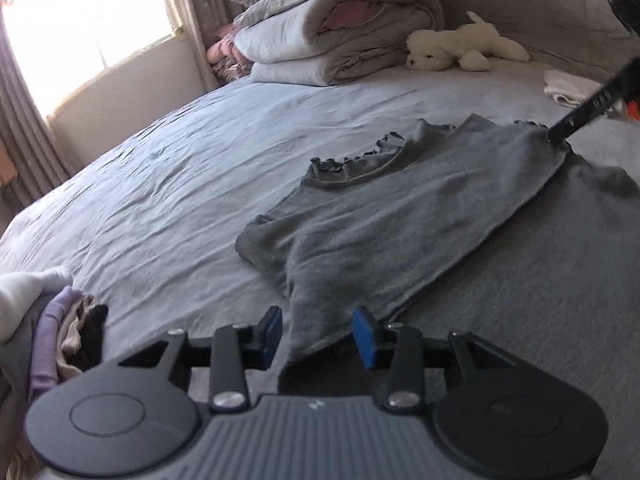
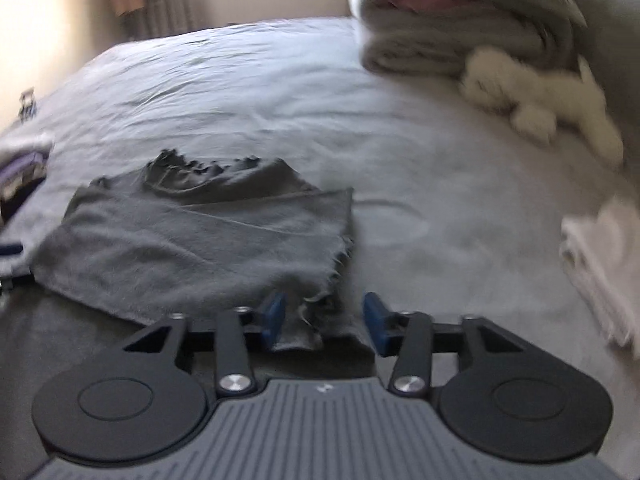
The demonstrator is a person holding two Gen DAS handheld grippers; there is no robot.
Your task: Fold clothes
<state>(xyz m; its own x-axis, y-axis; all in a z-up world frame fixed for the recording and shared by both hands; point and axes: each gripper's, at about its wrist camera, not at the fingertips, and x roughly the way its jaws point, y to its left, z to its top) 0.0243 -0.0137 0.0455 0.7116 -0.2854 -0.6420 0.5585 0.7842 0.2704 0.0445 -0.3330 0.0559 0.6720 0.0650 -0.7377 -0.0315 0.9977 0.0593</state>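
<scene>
The left claw (image 1: 316, 334) stands released, its blue pads apart with a corner of the grey top (image 1: 400, 216) lying between them. The right claw (image 2: 325, 322) is likewise released astride another frayed corner of the top. The garment lies partly folded on the bed (image 1: 168, 168). Beyond it rest a white plush dog (image 1: 460, 46) and stacked folded bedding (image 1: 336, 28).
</scene>
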